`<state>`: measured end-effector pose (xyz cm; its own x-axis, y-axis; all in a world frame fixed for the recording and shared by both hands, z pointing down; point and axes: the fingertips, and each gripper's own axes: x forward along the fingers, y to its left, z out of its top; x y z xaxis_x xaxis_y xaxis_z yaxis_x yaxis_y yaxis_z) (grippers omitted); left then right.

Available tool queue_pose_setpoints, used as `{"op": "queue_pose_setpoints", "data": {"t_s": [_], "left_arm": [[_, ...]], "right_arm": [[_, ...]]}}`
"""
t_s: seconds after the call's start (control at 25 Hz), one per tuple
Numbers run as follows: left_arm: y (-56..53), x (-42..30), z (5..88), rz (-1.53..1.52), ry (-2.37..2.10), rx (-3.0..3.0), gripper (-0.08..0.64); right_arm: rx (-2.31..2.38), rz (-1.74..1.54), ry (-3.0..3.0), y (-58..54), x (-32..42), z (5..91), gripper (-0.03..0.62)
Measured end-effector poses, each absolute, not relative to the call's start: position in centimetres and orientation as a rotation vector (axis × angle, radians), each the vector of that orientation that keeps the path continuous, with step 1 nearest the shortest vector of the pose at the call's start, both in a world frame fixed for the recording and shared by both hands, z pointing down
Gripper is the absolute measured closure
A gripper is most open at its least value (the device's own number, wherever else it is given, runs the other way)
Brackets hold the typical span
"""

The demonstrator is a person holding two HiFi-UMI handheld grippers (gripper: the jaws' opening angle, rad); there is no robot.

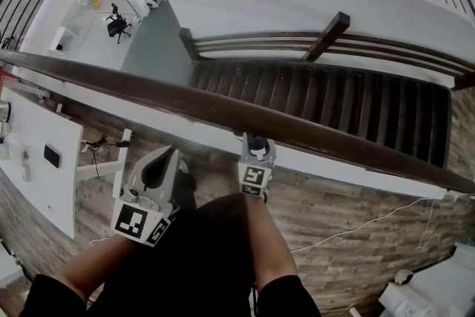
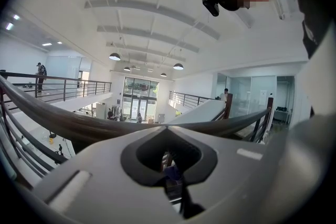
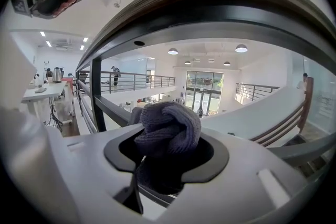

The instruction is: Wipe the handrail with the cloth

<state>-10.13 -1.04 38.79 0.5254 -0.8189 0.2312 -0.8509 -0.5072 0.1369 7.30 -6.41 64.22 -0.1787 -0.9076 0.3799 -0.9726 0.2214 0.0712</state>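
The open hall (image 1: 148, 41) drops away on the far side of the railing, its pale lower floor well below and free of anything near the edge. A staircase (image 1: 319, 93) with dark treads descends beyond the railing, bounded on its far side by a white wall and a second dark rail. The handrail (image 1: 185, 100), a long dark wooden bar, crosses the whole head view from far left to near right, with room along it on both sides of the grippers. Under it a white ledge (image 1: 356, 168) marks the edge of the brick-patterned floor (image 1: 349, 211), where the person stands. A white desk (image 1: 37, 159) stands at the left, apart from the left arm. A thin white cable (image 1: 371, 223) lies on the floor to the right. The left gripper (image 1: 168, 155) sits nearer the person, short of the railing, its jaws together with nothing between them. The right gripper (image 1: 257, 146) reaches up to the near edge of the handrail, jaws clamped on the cloth (image 3: 167, 131), a bunched grey-blue knit wad that bulges out of the jaws. In the right gripper view the handrail arcs close overhead; whether the cloth touches it cannot be told.
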Motion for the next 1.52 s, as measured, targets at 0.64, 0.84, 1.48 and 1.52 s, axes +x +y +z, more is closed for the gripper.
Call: {"op": "queue_pose_setpoints", "data": {"t_s": [0.64, 0.84, 1.48, 1.52], "left_arm": [[0.1, -7.7, 39.2, 0.197, -1.434, 2.503, 0.56], [0.3, -6.6, 39.6, 0.185, -1.427, 2.492, 0.56], [2.2, -1.9, 38.0, 0.126, -1.435, 2.489, 0.56], [2.5, -1.6, 38.0, 0.127, -1.441, 2.486, 0.56]], "right_arm": [[1.706, 0.231, -2.161, -5.1, 12.3, 64.2, 0.402], [1.712, 0.235, -2.151, -4.8, 14.0, 64.2, 0.4], [1.74, 0.294, -2.116, -3.4, 21.1, 64.5, 0.4], [1.738, 0.296, -2.116, -3.3, 21.3, 64.5, 0.4]]}}
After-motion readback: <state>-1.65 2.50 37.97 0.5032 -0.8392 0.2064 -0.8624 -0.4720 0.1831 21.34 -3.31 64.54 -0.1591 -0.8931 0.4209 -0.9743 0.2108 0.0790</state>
